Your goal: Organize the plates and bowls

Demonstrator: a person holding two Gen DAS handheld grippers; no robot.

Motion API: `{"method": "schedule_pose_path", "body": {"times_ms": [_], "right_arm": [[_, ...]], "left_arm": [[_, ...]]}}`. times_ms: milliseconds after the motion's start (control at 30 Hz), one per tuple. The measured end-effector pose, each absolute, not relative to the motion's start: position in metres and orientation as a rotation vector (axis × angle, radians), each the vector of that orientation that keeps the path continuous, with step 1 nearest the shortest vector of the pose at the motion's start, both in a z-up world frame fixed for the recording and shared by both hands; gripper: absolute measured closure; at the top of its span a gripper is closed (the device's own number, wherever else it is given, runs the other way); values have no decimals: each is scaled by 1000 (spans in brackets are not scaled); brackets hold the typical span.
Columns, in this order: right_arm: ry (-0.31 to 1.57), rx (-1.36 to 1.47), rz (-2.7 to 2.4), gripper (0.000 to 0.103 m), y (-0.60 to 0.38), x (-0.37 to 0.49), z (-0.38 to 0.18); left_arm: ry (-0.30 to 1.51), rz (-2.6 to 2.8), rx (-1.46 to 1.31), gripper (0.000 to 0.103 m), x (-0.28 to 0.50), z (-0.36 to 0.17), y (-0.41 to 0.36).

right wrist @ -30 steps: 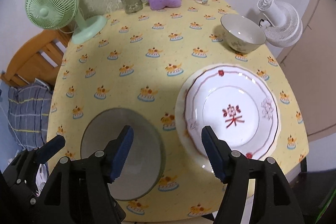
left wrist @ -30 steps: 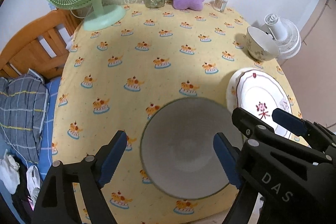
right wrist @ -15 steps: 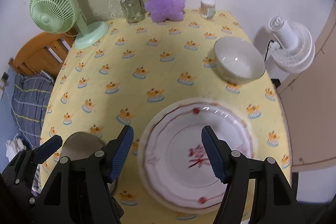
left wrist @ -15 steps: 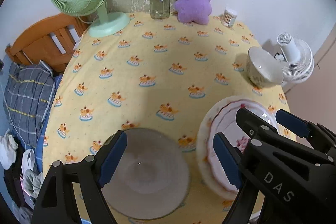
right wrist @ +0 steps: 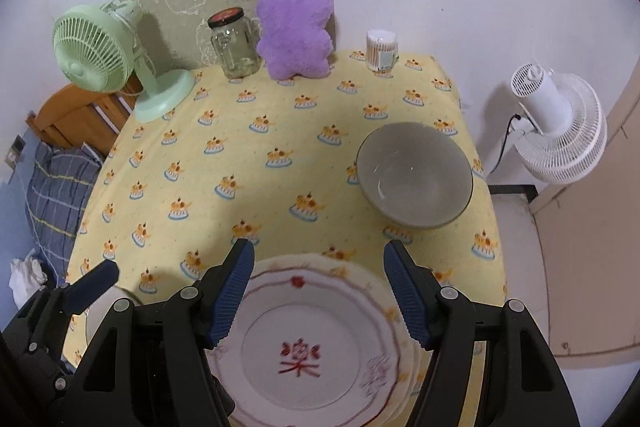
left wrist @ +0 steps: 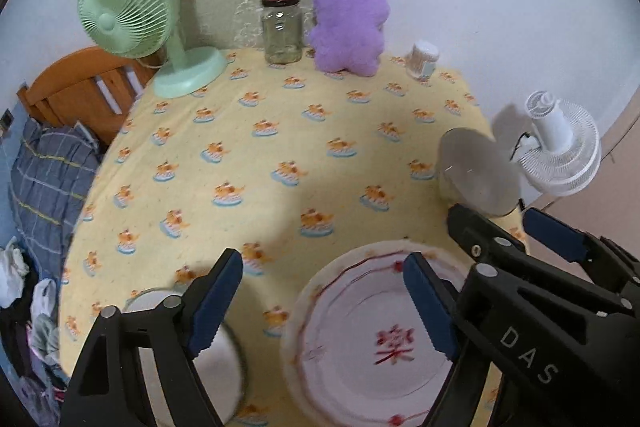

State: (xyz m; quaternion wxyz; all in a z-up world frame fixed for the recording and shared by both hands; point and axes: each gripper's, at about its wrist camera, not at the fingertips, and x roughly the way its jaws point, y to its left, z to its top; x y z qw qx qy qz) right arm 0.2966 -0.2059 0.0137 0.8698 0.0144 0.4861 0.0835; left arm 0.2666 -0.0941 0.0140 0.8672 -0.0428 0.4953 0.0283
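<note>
A white plate with a red rim line and red character (right wrist: 300, 355) lies stacked on another plate at the table's near edge; it also shows in the left wrist view (left wrist: 372, 343). A grey-white bowl (right wrist: 414, 175) stands at the right edge, seen too in the left wrist view (left wrist: 476, 171). A second bowl (left wrist: 216, 367) sits at the near left, partly behind my left gripper's finger. My left gripper (left wrist: 322, 303) is open and empty above the table between that bowl and the plate. My right gripper (right wrist: 320, 291) is open and empty over the plate's far rim.
A green fan (right wrist: 104, 55), a glass jar (right wrist: 234, 43), a purple plush (right wrist: 296, 23) and a cotton-swab container (right wrist: 382, 49) line the table's far edge. A white fan (right wrist: 556, 123) stands on the floor to the right. A wooden bed frame (left wrist: 84, 95) is at the left.
Both grippers have pulled back and tilted up; the near bowl and the plates slid toward the bottom of the views. Both stayed open and empty.
</note>
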Motion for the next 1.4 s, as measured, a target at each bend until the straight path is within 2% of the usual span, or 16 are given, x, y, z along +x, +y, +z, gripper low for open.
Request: {"method": "schedule_pose_path", "body": {"times_ms": [867, 1000, 1067, 1133, 1167, 1233, 1300, 1367, 1400], "right_arm": [[941, 53, 71, 34, -317, 391, -32], [958, 75, 23, 42, -331, 400, -45], [973, 73, 12, 50, -336, 405, -52], [985, 78, 10, 52, -339, 408, -57], [995, 84, 12, 56, -340, 411, -60], [1007, 89, 17, 62, -341, 415, -65], [1018, 91, 21, 63, -341, 419, -69], [1029, 91, 28, 75, -341, 423, -73], [1040, 92, 34, 77, -341, 426, -75]], "left_arm": [[988, 20, 0, 27, 369, -38, -208], [1018, 25, -22, 37, 379, -53, -216], [1028, 38, -15, 44, 383, -60, -218], [1040, 43, -5, 50, 388, -65, -219], [1045, 47, 1, 56, 391, -68, -220], [1055, 49, 6, 59, 395, -73, -221], [1065, 44, 8, 66, 399, -77, -222], [1073, 45, 16, 70, 403, -81, -223], [1076, 43, 18, 72, 404, -82, -224]]}}
